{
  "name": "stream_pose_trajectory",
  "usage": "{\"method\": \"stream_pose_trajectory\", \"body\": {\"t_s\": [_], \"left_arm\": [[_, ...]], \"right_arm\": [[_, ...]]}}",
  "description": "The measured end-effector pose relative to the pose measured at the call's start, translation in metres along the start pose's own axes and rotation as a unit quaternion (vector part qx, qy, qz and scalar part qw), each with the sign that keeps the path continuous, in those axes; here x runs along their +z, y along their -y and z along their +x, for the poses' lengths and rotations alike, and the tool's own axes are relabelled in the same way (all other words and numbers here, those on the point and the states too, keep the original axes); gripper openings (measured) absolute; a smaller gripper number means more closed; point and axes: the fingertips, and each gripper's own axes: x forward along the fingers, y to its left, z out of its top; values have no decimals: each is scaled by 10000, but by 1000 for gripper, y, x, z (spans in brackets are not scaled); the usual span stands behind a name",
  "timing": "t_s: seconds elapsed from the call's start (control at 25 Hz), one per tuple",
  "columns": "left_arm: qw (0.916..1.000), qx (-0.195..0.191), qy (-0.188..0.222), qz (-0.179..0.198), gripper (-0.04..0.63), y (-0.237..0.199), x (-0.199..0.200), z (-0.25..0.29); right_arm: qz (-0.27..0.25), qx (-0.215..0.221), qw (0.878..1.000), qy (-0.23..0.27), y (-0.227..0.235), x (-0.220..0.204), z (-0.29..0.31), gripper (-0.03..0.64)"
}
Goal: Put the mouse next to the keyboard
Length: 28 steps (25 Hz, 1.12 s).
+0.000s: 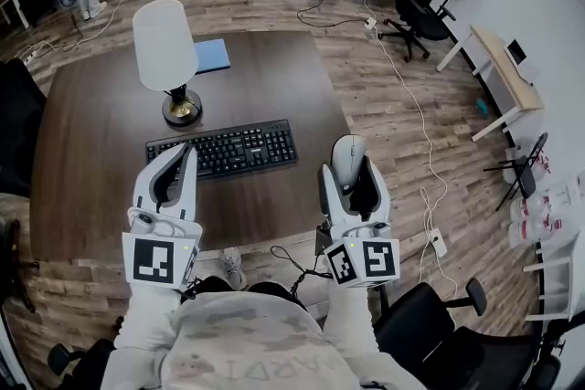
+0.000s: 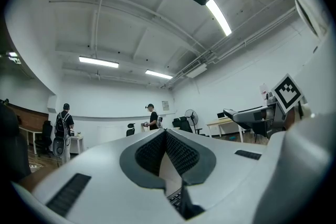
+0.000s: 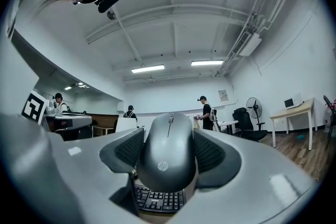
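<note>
My right gripper (image 1: pixel 348 173) is clamped on the mouse (image 3: pixel 168 157). Its 2 pads press the mouse's sides, and the scroll wheel end points away from me. My left gripper (image 2: pixel 166 135) has its jaws together with nothing between them. It hovers just in front of the keyboard's (image 1: pixel 222 148) left end.

The mouse is held off to the right of the keyboard and apart from it, near the right edge of the table (image 1: pixel 101 123).

I see 3 risks. The mouse is rounded and smooth, so it could slide out of the pads if I tilt it further while lowering. It is also near the table edge, so letting go without first moving in toward the keyboard could send it to the floor. Coming in too fast could knock the keyboard askew, and my idle left gripper could nudge it too.

Further back stand a lamp (image 1: pixel 166 46) and a blue sheet (image 1: pixel 213 55), both well clear. I see 0 containers on the table.
</note>
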Motion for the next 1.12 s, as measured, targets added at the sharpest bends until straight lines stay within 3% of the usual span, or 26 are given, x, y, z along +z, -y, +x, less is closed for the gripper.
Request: {"method": "stream_pose_trajectory", "body": {"t_s": [0.44, 1.12], "left_arm": [[9998, 74, -177, -102, 6, -35, -25, 42], [9976, 97, -622, -280, 6, -66, -77, 80]], "right_arm": [[132, 25, 9992, -383, 10, -34, 63, 305], [465, -189, 9886, -1417, 39, -129, 117, 304]]}}
